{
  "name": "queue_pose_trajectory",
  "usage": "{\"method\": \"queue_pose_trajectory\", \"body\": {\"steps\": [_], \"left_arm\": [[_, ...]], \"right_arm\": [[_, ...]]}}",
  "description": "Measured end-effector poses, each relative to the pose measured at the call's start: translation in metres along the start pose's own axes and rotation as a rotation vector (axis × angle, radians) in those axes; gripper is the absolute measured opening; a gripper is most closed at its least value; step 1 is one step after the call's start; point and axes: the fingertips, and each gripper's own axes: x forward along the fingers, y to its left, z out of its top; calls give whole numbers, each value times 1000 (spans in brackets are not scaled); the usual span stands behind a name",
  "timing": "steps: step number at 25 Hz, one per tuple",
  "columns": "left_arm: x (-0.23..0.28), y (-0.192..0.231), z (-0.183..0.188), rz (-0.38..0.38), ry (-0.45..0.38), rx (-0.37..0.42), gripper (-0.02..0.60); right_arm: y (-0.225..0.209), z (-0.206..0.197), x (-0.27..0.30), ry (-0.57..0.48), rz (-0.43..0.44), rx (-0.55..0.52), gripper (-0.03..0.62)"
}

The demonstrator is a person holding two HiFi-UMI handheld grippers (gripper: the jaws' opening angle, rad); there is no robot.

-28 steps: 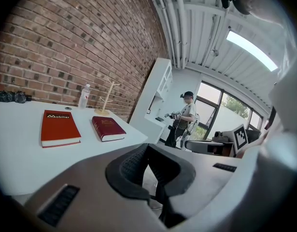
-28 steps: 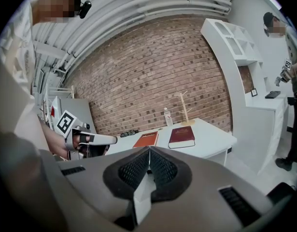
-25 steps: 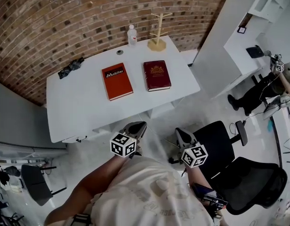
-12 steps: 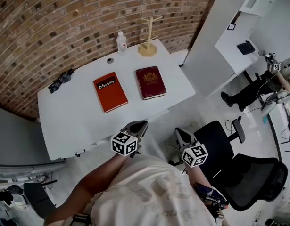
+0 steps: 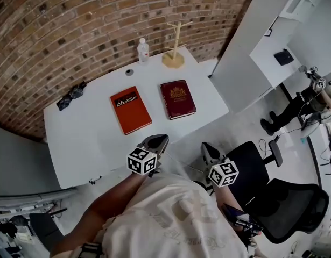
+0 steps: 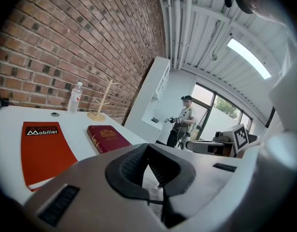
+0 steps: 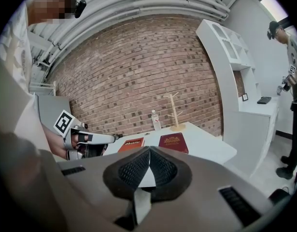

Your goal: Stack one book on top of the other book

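Note:
Two books lie side by side on the white table (image 5: 79, 138): an orange-red book (image 5: 131, 110) on the left and a dark red book (image 5: 177, 99) to its right, a gap between them. My left gripper (image 5: 157, 140) hangs shut and empty at the table's front edge, short of the books. My right gripper (image 5: 207, 148) is off the table to the right, also shut and empty. The left gripper view shows the orange-red book (image 6: 44, 151) and dark red book (image 6: 108, 137) ahead. The right gripper view shows both books (image 7: 131, 144) (image 7: 174, 142) farther off.
At the table's back stand a water bottle (image 5: 143, 51) and a wooden peg stand (image 5: 174, 58); a small round cap (image 5: 129, 72) and a dark bundle (image 5: 70, 95) lie at the left. A black office chair (image 5: 278, 198) is beside me. A person (image 5: 300, 104) stands by the white desk.
Both grippers have come a little closer to the table's front edge, still shut. The books have not moved on the table.

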Motion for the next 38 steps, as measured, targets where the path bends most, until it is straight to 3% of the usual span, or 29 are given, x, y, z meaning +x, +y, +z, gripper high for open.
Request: {"method": "queue_pose_trajectory", "body": {"steps": [19,38], "left_arm": [[-15,42,6,52,-2,-21,20],[63,72,45,75,28,-9,20]], "right_arm": [[7,10,45,7,19,0,21],[-66,43,111,13,62,22,21]]}}
